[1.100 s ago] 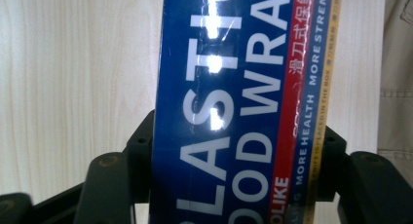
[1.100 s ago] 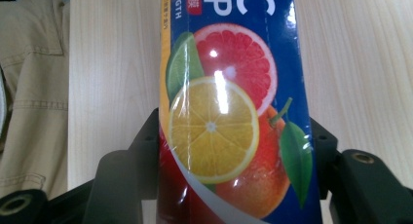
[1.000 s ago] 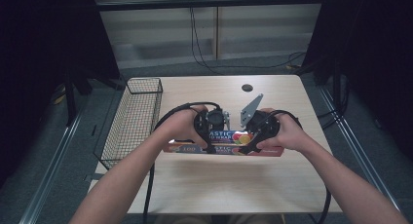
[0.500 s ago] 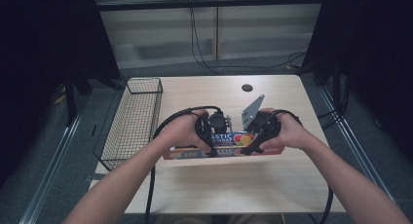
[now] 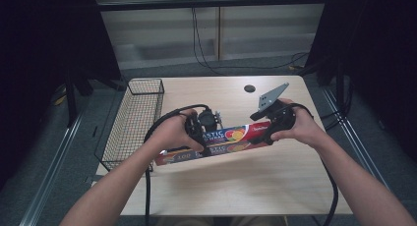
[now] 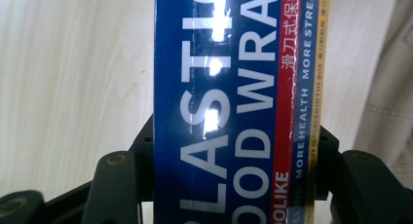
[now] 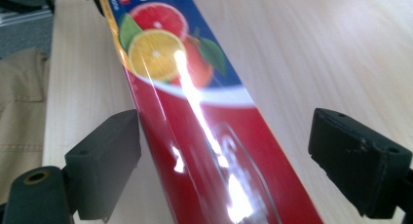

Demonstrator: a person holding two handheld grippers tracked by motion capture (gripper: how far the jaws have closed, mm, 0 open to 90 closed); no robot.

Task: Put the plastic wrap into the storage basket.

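Tilting since a second ago, the box (image 5: 216, 142) now slants, clamped in the left gripper (image 6: 224, 185), lying between the right gripper's (image 7: 229, 170) parted jaws; likely heading for the basket (image 5: 133, 123)

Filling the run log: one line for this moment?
left claw: shut on plastic wrap box | right claw: open around box's red end | box: tilted above table

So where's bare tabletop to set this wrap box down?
The near strip of the table, between the plastic wrap box and the front edge, is bare between the forearms. The far band is also free, apart from the small dark disc. The wire basket takes the left edge. The middle is crowded by the left gripper and right gripper.
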